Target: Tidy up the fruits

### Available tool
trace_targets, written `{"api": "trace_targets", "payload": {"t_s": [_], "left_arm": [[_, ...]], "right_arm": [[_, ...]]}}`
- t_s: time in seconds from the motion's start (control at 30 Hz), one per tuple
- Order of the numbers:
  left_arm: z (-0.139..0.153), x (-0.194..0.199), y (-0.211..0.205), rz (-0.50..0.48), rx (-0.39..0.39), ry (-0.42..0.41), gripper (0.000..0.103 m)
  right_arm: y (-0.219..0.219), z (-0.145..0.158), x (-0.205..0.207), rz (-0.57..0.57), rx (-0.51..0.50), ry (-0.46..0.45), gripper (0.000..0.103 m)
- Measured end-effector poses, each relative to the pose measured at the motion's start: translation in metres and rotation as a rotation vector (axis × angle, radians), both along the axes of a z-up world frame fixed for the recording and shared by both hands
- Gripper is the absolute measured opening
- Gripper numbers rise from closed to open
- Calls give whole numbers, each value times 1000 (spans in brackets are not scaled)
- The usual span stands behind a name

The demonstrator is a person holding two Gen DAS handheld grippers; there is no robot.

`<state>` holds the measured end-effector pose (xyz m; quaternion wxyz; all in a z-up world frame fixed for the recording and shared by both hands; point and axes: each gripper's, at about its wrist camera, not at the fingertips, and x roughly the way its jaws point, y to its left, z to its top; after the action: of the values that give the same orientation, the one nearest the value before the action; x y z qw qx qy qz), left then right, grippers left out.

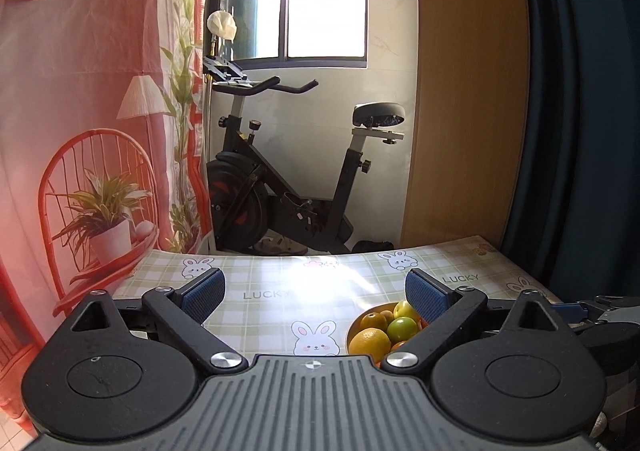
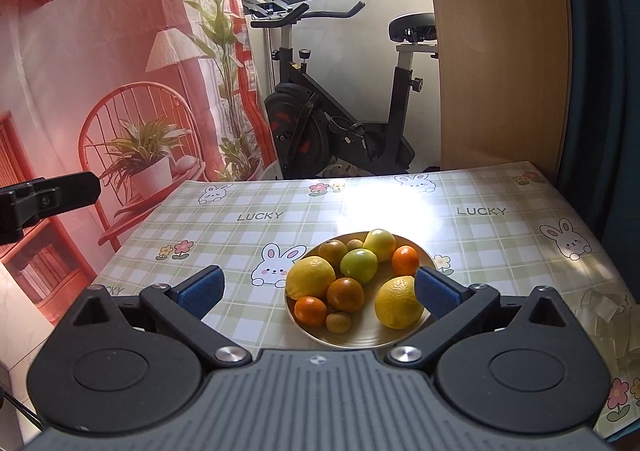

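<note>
Shallow round metal bowl (image 2: pixel 356 339) of fruit sits on the worktop (image 2: pixel 500 251), lower centre of the right wrist view; in the left wrist view it shows at lower right, partly hidden behind that tool's finger. In the bowl: large yellow lemon (image 2: pixel 311 277) at the left rim, second yellow lemon (image 2: pixel 398 303) at the right, green round fruit (image 2: pixel 359 265) in the middle, yellow-green apple (image 2: pixel 379 244) at the back. Small orange mandarin (image 2: pixel 405 260) sits back right, another mandarin (image 2: pixel 310 311) front left, darker orange (image 2: pixel 345 293) touching it. Small brownish fruit (image 2: pixel 338 322) lies at the front.

Right tool (image 2: pixel 318 289) hangs just above and in front of the bowl, blue-padded fingers spread wide, nothing between them; its right finger overlaps the second lemon in the picture, contact cannot be told. Left tool (image 1: pixel 316 291), fingers wide apart too, empty, over bare worktop left of the bowl; its black finger tip pokes in at mid-left of the right wrist view.

Worktop cover is green plaid with white bunnies and "LUCKY" print. Black exercise bike (image 2: pixel 340 107) stands behind, centre of frame. Red-printed curtain (image 2: pixel 100 71) fills the left.
</note>
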<state>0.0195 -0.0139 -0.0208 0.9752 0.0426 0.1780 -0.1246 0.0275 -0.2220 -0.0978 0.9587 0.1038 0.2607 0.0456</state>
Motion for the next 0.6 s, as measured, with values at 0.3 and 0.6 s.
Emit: {"api": "trace_targets", "payload": {"t_s": [0.3,0.6], "left_arm": [[15,-19,9,42,-9,-29,98],[16,-22,11,60,-6,-41,98]], "right_arm": [[13,18,-17,15,-25,-36,103],[12,25,-24,13,-34,-54,103]]}}
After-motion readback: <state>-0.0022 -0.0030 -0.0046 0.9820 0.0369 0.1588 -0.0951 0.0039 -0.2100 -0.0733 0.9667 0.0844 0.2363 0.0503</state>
